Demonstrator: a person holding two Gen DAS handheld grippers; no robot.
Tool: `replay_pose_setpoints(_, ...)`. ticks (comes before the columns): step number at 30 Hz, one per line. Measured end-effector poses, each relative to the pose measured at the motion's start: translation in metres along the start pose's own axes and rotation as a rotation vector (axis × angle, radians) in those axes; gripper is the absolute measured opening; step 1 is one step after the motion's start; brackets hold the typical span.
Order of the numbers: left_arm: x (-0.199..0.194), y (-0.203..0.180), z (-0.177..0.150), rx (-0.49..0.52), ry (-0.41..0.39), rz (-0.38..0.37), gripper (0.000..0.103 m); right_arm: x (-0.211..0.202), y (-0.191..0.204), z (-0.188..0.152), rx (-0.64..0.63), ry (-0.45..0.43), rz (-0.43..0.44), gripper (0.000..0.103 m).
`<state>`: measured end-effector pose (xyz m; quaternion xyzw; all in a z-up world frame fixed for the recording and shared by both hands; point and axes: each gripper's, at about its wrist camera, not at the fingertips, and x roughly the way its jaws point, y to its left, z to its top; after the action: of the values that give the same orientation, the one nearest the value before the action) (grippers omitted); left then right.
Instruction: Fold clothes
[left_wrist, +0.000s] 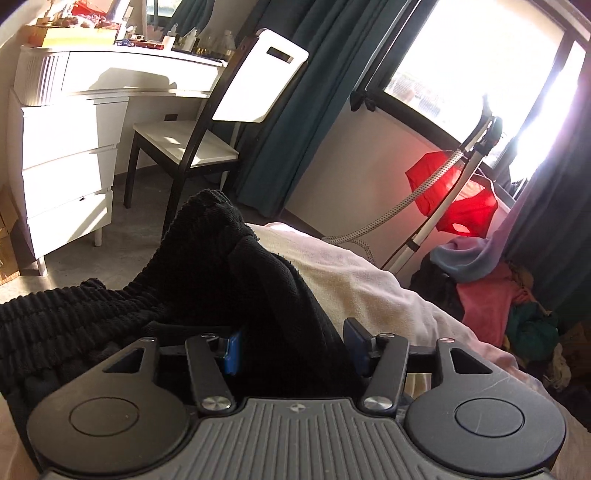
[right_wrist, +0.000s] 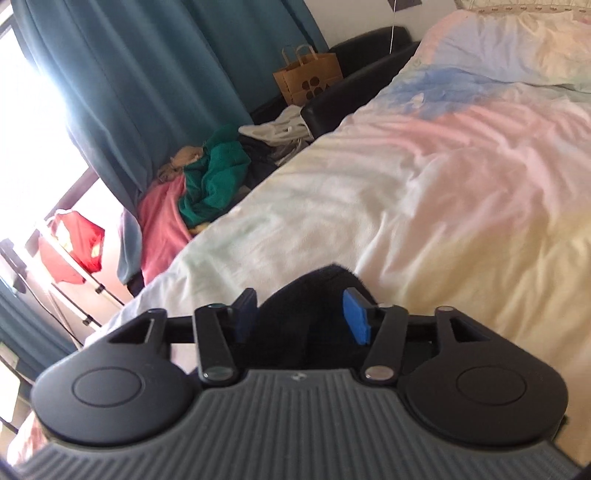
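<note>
A black ribbed knit garment (left_wrist: 207, 258) lies bunched on the pale bedcover (left_wrist: 369, 280), and one fold rises in a peak. My left gripper (left_wrist: 293, 347) stands open with that black cloth filling the gap between its blue pads (left_wrist: 232, 350). In the right wrist view another peak of the black garment (right_wrist: 317, 288) sits between the jaws of my right gripper (right_wrist: 301, 314). That gripper is open too, and its blue pads (right_wrist: 356, 321) stand clear of the cloth. The bedcover (right_wrist: 443, 184) stretches away ahead and to the right.
A white dresser (left_wrist: 66, 177) and a chair (left_wrist: 192, 147) stand beyond the bed's left side. A red garment (left_wrist: 454, 199) hangs on a stand by the window. A pile of clothes (right_wrist: 207, 184) lies beside the bed, with a paper bag (right_wrist: 308, 79) behind it.
</note>
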<state>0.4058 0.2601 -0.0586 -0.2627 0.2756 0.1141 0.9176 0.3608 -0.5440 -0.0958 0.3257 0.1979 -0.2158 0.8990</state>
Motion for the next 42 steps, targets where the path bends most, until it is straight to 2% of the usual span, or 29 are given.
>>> replay_pose_setpoints(1,-0.012,0.001,-0.004,0.0,0.001,-0.014,0.068,-0.012,-0.007,0.0,0.016,-0.008,0.009,0.066)
replay_pose_setpoints(3,-0.038,0.006,-0.015,-0.019,0.014,-0.02,0.077,-0.035,-0.027,-0.003,0.058,0.008,0.013,0.066)
replay_pose_setpoints(5,-0.064,0.019,-0.033,-0.079,0.02,-0.054,0.081,-0.06,-0.055,-0.016,0.121,0.0,-0.005,0.065)
replay_pose_setpoints(8,-0.093,0.047,-0.063,-0.244,0.032,-0.074,0.082,-0.084,-0.106,-0.044,0.342,0.026,-0.021,0.066)
replay_pose_setpoints(10,-0.104,0.069,-0.081,-0.358,0.046,-0.106,0.082,-0.098,-0.131,-0.062,0.507,0.023,0.027,0.066)
replay_pose_setpoints(12,-0.105,0.086,-0.093,-0.437,0.085,-0.132,0.082,-0.101,-0.14,-0.074,0.567,0.059,0.053,0.066)
replay_pose_setpoints(14,-0.098,0.097,-0.102,-0.489,0.132,-0.145,0.082,-0.093,-0.136,-0.082,0.562,0.116,0.108,0.066)
replay_pose_setpoints(17,-0.082,0.104,-0.107,-0.517,0.126,-0.158,0.082,-0.076,-0.122,-0.089,0.524,0.178,0.195,0.066)
replay_pose_setpoints(20,-0.063,0.097,-0.099,-0.493,0.062,-0.126,0.08,-0.053,-0.099,-0.09,0.467,0.154,0.166,0.066)
replay_pose_setpoints(23,-0.045,0.084,-0.086,-0.453,0.021,-0.046,0.074,-0.029,-0.08,-0.089,0.409,0.108,0.118,0.066)
replay_pose_setpoints(24,-0.042,0.082,-0.082,-0.48,0.016,-0.03,0.071,-0.022,-0.073,-0.088,0.374,0.092,0.086,0.065)
replay_pose_setpoints(25,-0.04,0.084,-0.077,-0.522,0.002,-0.024,0.069,-0.018,-0.069,-0.084,0.365,0.082,0.059,0.059)
replay_pose_setpoints(26,-0.039,0.086,-0.073,-0.562,-0.007,-0.009,0.057,-0.014,-0.065,-0.08,0.357,0.071,0.032,0.053)
replay_pose_setpoints(27,-0.038,0.088,-0.067,-0.592,-0.003,0.016,0.038,-0.012,-0.066,-0.076,0.378,0.068,0.015,0.032)
replay_pose_setpoints(28,-0.039,0.09,-0.062,-0.608,0.005,0.03,0.026,-0.015,-0.063,-0.071,0.365,0.064,0.004,0.022)
replay_pose_setpoints(29,-0.041,0.091,-0.058,-0.608,0.012,0.032,0.018,-0.018,-0.059,-0.065,0.352,0.06,-0.007,0.018)
replay_pose_setpoints(31,-0.054,0.083,-0.046,-0.555,0.008,0.033,0.014,-0.024,-0.053,-0.055,0.325,0.052,-0.028,0.013)
replay_pose_setpoints(33,-0.072,0.071,-0.031,-0.538,-0.018,0.001,0.012,-0.039,-0.04,-0.046,0.276,0.023,-0.038,0.012)
replay_pose_setpoints(37,-0.117,0.058,-0.008,-0.519,-0.037,-0.049,0.011,-0.082,-0.032,-0.032,0.27,-0.009,-0.01,0.012)
replay_pose_setpoints(42,-0.194,0.078,-0.006,-0.493,-0.03,-0.044,0.011,-0.139,-0.053,-0.032,0.336,0.038,0.011,0.012)
